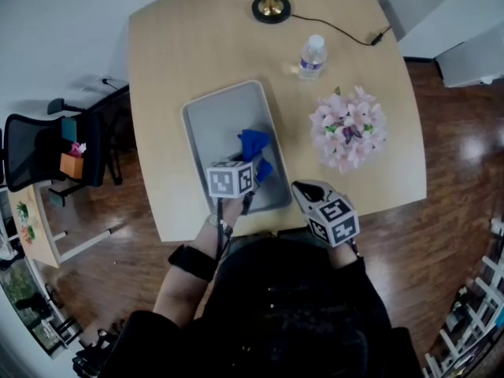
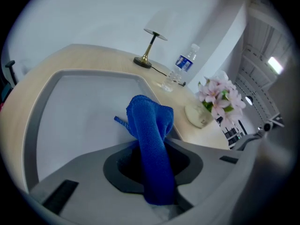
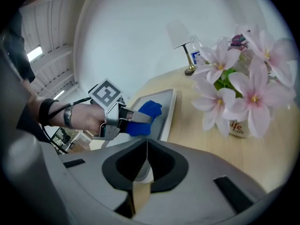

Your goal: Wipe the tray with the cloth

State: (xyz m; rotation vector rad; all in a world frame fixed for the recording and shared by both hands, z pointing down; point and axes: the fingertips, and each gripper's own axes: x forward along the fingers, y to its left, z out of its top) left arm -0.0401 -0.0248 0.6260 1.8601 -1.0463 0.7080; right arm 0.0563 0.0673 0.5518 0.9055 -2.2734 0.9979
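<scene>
I seem mid-wipe: my left tongs (image 2: 158, 182) pinch the blue cloth (image 2: 149, 121) over the tray (image 1: 211, 116); my right tongs (image 3: 142, 168), closed and empty, sit beside the tray. Next, I should sweep the cloth across the tray.

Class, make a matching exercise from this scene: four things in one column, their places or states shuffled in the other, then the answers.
1 cloth
2 water bottle
3 flowers
4 lamp

A at the far edge of the table
B gripped in the fingers of the left gripper
C right of the tray
D between lamp and flowers

Pairs: 1-B, 2-D, 3-C, 4-A
</scene>
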